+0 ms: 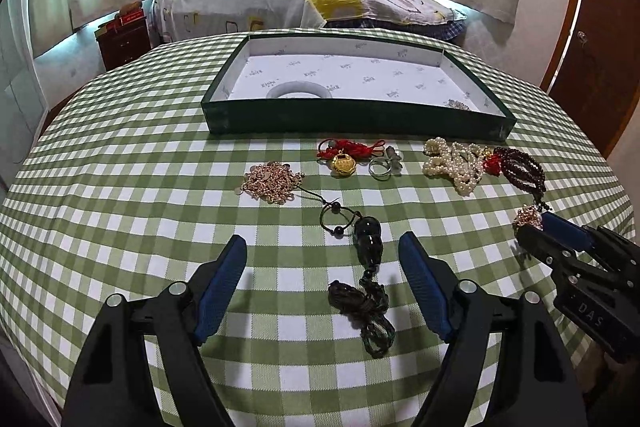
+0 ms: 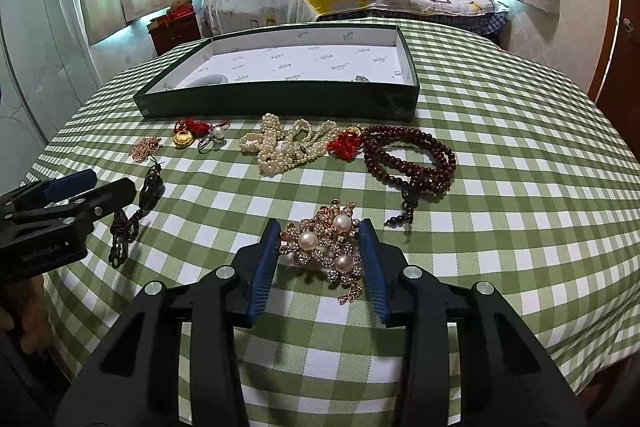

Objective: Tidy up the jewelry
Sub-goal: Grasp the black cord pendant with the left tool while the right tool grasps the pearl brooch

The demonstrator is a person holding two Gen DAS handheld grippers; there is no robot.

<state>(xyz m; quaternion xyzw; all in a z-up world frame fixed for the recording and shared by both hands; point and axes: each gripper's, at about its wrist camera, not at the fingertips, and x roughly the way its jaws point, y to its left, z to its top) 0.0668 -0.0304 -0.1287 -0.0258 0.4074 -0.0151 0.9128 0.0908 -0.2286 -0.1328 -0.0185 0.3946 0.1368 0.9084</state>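
A dark green tray (image 1: pixel 360 117) with a white lining stands at the table's far side; it also shows in the right wrist view (image 2: pixel 280 103). A pale bangle (image 1: pixel 299 90) lies inside it. My left gripper (image 1: pixel 323 245) is open over a dark green pendant on a cord (image 1: pixel 368 239). My right gripper (image 2: pixel 319 229) is open, its fingers on either side of a gold and pearl brooch (image 2: pixel 330 247) on the cloth. A gold chain (image 1: pixel 270 181), a gold lock charm (image 1: pixel 344 163), rings (image 1: pixel 382 167), pearl strands (image 2: pixel 288 145) and dark red beads (image 2: pixel 412 159) lie in a row.
The table wears a green and white checked cloth (image 1: pixel 120 227). A small glittery item (image 1: pixel 458 104) lies in the tray's near right corner. A bed (image 1: pixel 300 3) and a dark nightstand (image 1: pixel 124 39) stand beyond the table. A wooden door (image 1: pixel 592 47) is at the right.
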